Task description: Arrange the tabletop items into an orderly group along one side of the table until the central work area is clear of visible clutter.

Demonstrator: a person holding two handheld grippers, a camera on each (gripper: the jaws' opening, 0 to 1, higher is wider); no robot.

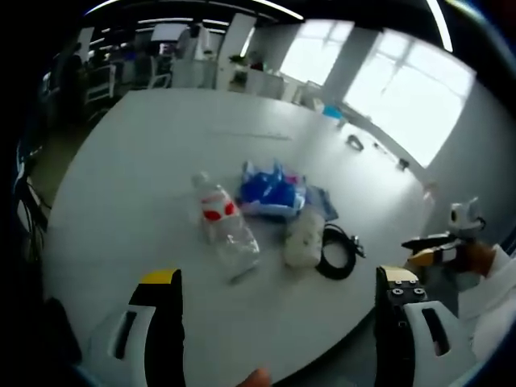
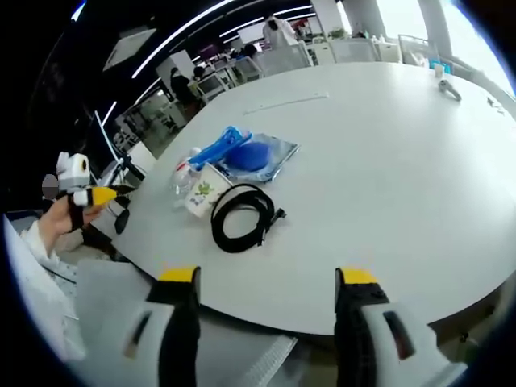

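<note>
On the white round table (image 1: 161, 153) lies a cluster of items: a clear plastic bottle with a red label (image 1: 222, 222), a blue bag in clear wrap (image 1: 270, 190), a white packet (image 1: 305, 238) and a coiled black cable (image 1: 339, 251). My left gripper (image 1: 278, 310) hangs open near the table's edge, short of the bottle. In the right gripper view the cable (image 2: 240, 216), the white packet (image 2: 201, 192) and the blue bag (image 2: 250, 155) lie ahead of my open right gripper (image 2: 268, 302). The other gripper shows at each view's side (image 1: 439, 250) (image 2: 85, 193).
Small dark objects (image 1: 355, 143) lie at the table's far side near the bright windows. Desks, chairs and people stand in the room behind (image 2: 234, 60). A white sleeve (image 1: 496, 298) shows at the right. The table surface around the cluster is bare white.
</note>
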